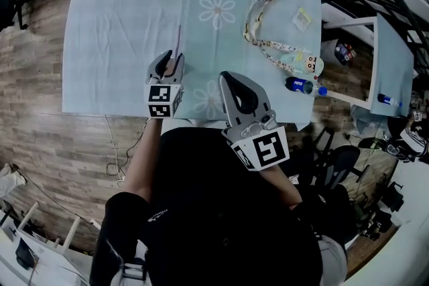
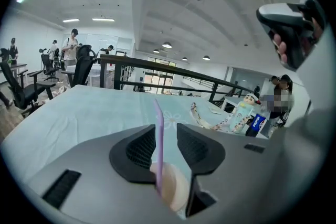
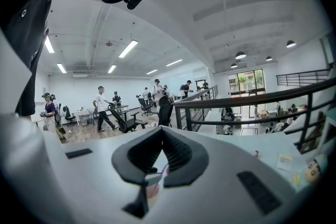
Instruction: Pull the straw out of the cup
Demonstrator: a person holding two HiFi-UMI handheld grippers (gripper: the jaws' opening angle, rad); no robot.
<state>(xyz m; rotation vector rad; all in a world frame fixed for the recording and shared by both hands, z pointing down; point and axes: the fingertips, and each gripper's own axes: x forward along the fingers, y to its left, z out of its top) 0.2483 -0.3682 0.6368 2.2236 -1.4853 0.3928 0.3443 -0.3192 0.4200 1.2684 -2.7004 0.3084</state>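
A thin purple straw [image 1: 179,40] lies on the pale blue tablecloth [image 1: 120,23], running away from me. Its near end, with a pinkish round piece [image 2: 170,186], sits between the jaws of my left gripper [image 1: 172,60]. In the left gripper view the straw [image 2: 158,134] rests close to one pad with a gap on the other side, so that gripper [image 2: 165,131] is open. The cartoon-printed cup [image 1: 307,64] lies on its side at the right of the table, far from both grippers. My right gripper [image 1: 229,80] hovers near the front edge, its jaw tips touching [image 3: 160,134], nothing gripped.
A patterned strap [image 1: 265,23] runs from the cup across the cloth. A blue bottle [image 1: 301,85] lies beside the cup and a small packet [image 1: 301,18] behind it. The table's front edge [image 1: 107,112] is just below the grippers. A white side table [image 1: 392,63] stands at the right.
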